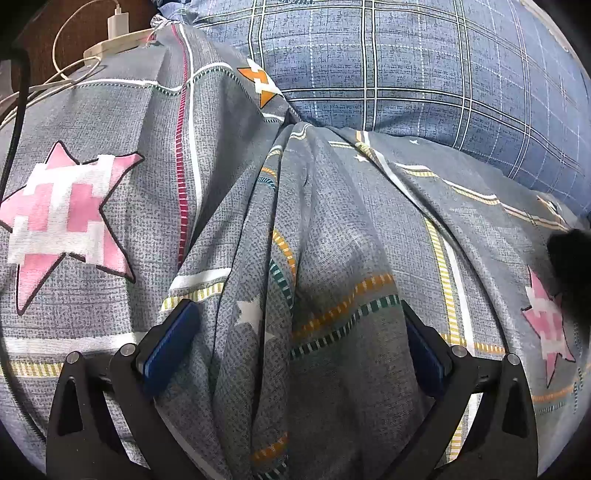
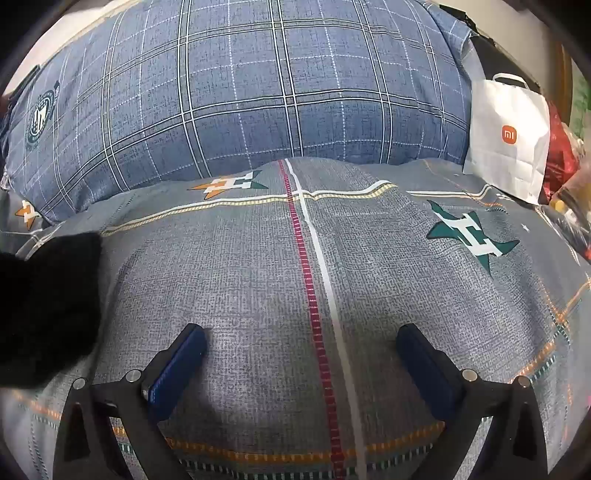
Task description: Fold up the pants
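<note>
The pants are a black, fuzzy mass: a corner shows at the right edge of the left wrist view (image 1: 569, 266) and a larger part at the left edge of the right wrist view (image 2: 48, 306). They lie on a grey star-print bedsheet (image 2: 258, 266). My left gripper (image 1: 295, 332) is open, its blue pads either side of a bunched ridge of the sheet (image 1: 317, 229). My right gripper (image 2: 301, 354) is open and empty over flat sheet, to the right of the pants.
A blue plaid pillow (image 2: 240, 99) lies behind the sheet, also in the left wrist view (image 1: 406, 62). A white charger and cables (image 1: 110, 33) sit far left. A white paper bag (image 2: 509, 136) and red items (image 2: 561, 151) stand far right.
</note>
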